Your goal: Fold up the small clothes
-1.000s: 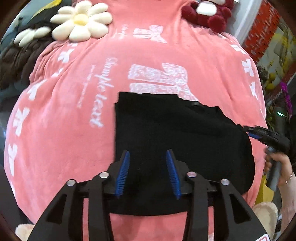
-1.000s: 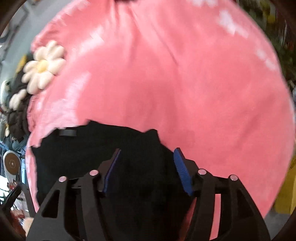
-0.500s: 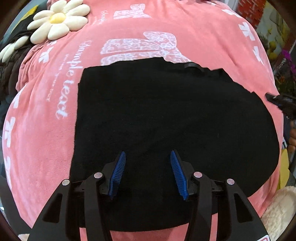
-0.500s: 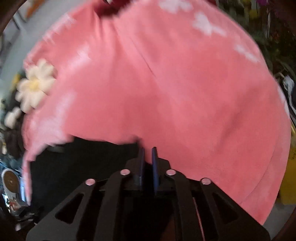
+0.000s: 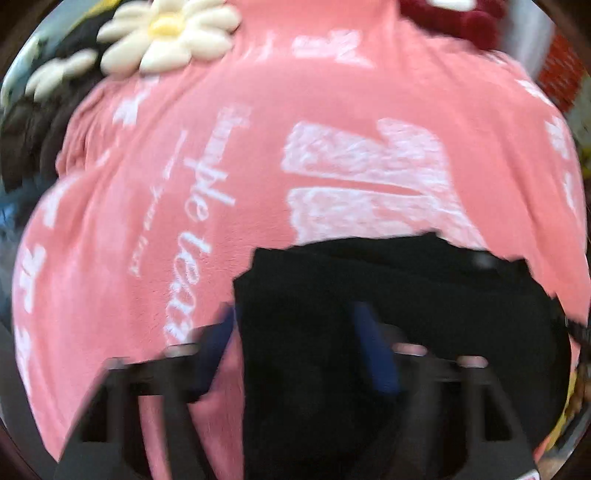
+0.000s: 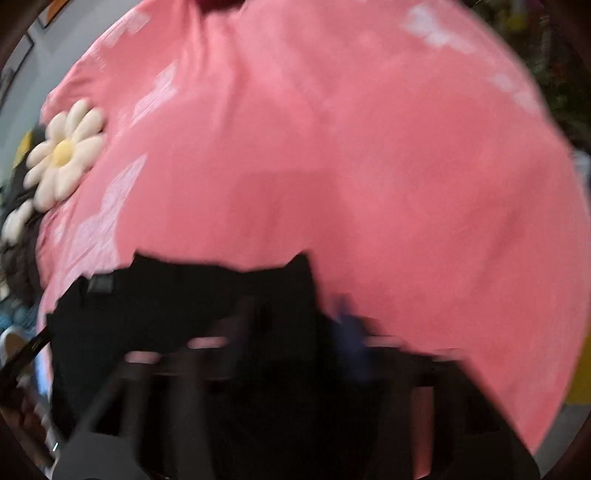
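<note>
Black garment [image 5: 424, 314]: spread flat on the pink blanket [image 5: 332, 92], filling the left wrist view from five to six o'clock, top hem reaching about mid-frame. Seen past the left claw [image 5: 295, 349], blurred by motion. Pads apart, though just been closing. Left pad over bare pink just beside the cloth's left edge, right pad over the black fabric, so that edge runs up between the two. No clear press of either pad on the cloth.

In the right wrist view, same garment [image 6: 184, 295] lying from six round to eight o'clock, its upper right corner poking up near the centre. Right claw [image 6: 295, 317] heavily smeared; pads look parted, one smear over the black cloth, the bluish one at the garment's right edge where pink begins. Corner of the fabric sitting between and just ahead of them. Cannot tell whether any cloth is pinched.

Beyond the garment, toward twelve o'clock in the left view: white bow print and lettering on the blanket. Daisy cushion [image 5: 170, 33] at eleven o'clock, well apart from the cloth; dark red plush toy [image 5: 461, 18] at one o'clock on the far edge. From the right wrist, daisy cushion [image 6: 64, 153] at nine o'clock, blanket [image 6: 369, 147] covering the rest.
</note>
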